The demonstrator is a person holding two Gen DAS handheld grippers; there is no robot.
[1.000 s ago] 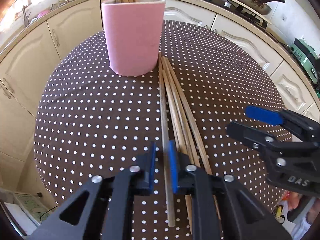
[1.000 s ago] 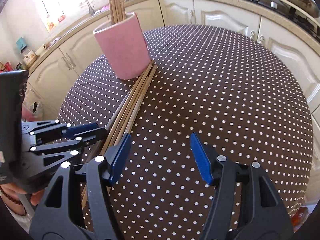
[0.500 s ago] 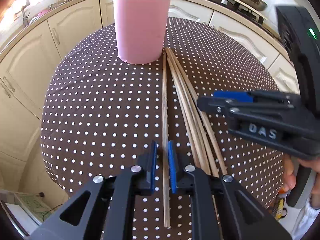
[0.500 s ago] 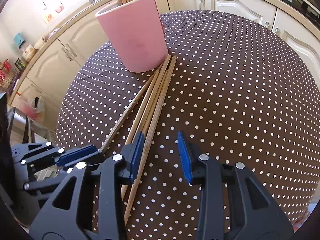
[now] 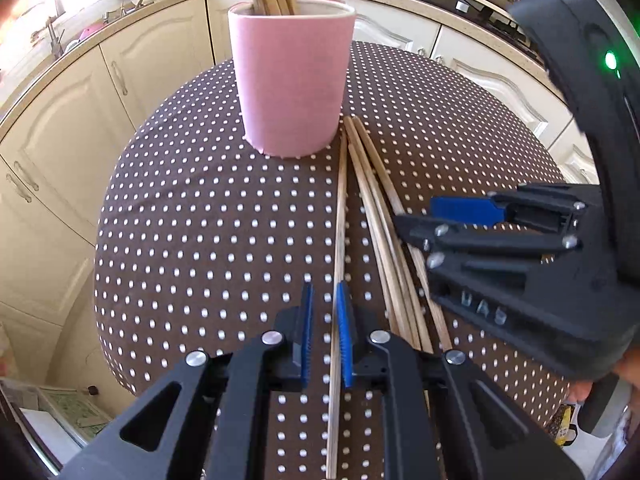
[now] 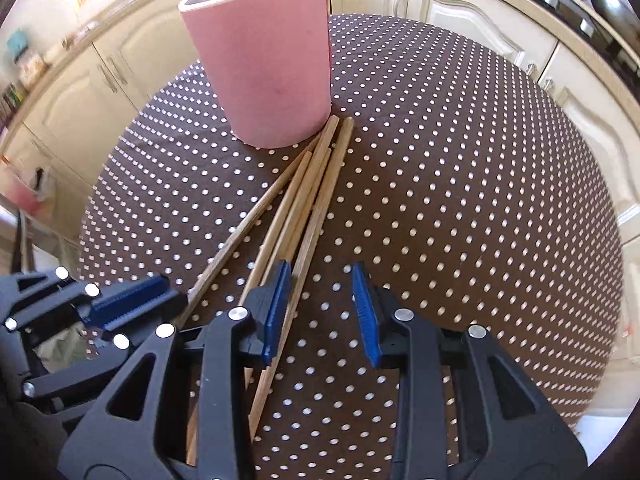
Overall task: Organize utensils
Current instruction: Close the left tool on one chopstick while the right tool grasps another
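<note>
Bright daylight enters from the upper left of both views, where a window (image 5: 24, 4) is blown out to white glare. The pink cup (image 5: 292, 76) casts a soft shadow on the dotted tablecloth (image 6: 460, 200). Fisheye distortion bends the cabinets (image 5: 60, 120) near the dark corners, where edge detail blurs.

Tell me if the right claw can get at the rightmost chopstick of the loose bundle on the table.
Probably yes. The right claw, jaws closing, already straddles the rightmost chopstick; nothing covers it, and the left claw sits off to the side.
</note>
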